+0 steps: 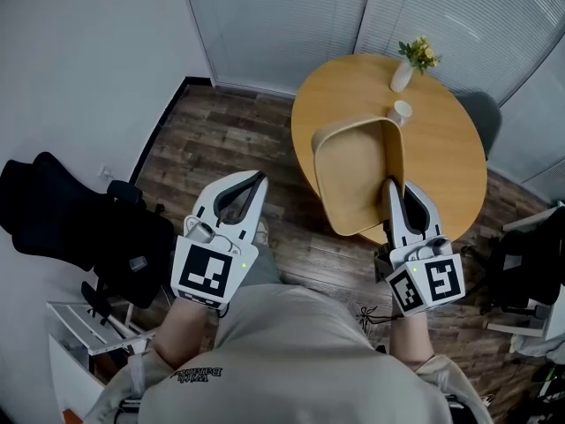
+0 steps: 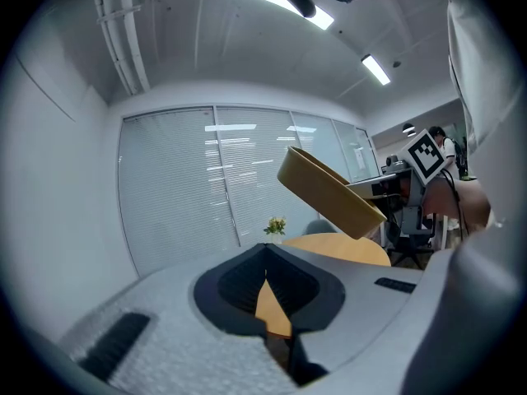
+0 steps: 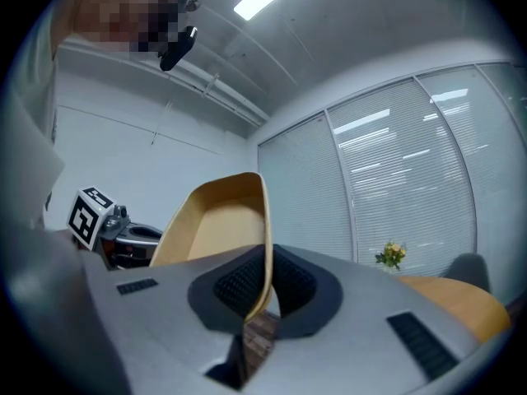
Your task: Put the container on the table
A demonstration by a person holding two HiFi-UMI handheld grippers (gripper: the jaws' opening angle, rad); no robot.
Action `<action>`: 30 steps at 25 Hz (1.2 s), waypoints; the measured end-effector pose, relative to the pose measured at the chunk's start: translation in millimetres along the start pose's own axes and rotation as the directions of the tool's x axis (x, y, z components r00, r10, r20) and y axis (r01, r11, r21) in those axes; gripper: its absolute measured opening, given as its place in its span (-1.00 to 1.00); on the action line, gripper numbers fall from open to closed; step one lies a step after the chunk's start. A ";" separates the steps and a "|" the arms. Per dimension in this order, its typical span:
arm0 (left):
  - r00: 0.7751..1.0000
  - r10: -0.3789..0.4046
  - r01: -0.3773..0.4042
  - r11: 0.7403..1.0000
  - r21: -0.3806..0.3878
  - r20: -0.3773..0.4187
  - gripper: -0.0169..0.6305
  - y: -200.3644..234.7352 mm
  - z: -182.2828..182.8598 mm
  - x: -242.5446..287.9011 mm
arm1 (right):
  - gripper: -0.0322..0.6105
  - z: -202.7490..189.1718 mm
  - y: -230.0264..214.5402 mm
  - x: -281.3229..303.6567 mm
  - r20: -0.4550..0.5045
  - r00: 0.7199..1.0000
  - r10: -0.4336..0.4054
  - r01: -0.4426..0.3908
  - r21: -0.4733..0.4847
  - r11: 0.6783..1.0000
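Observation:
The container is a light wooden tray with raised walls, tilted over the near edge of the round wooden table. My right gripper is shut on its right-hand rim; in the right gripper view the thin wall of the container runs up between the jaws of this gripper. My left gripper hangs over the floor to the left of the table, its jaws closed tip to tip with nothing in them. From the left gripper I see the container lifted above the table.
A white vase with yellow flowers and a small white cup stand on the table's far side, just beyond the container. A black chair and a white rack are at the left. Dark wood floor lies between.

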State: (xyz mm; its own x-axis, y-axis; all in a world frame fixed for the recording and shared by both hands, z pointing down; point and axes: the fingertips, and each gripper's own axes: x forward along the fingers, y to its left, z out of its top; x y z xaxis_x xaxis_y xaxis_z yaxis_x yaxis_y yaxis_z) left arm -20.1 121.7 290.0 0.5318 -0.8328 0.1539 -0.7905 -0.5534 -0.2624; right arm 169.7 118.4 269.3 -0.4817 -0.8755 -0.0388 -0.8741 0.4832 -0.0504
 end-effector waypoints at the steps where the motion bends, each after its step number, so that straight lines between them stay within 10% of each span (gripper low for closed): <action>1: 1.000 -0.003 0.003 1.000 0.002 -0.001 -0.88 5.4 -2.9 4.1 | -0.80 -1.5 0.5 6.5 -0.004 1.000 -0.001 0.001 0.000 1.000; 30: 0.988 -0.153 0.152 0.988 -0.029 -0.015 -0.88 205.7 -43.3 154.4 | -0.80 -17.1 -17.9 241.9 -0.105 0.987 -0.121 0.122 -0.002 0.993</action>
State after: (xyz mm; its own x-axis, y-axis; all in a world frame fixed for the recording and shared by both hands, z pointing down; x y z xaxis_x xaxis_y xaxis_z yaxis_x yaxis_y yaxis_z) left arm -113.7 -121.5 301.1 0.6418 -0.7385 0.2068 -0.7086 -0.6741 -0.2084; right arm 67.8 -102.2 277.9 -0.3763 -0.9237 0.0725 -0.9262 0.3731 -0.0531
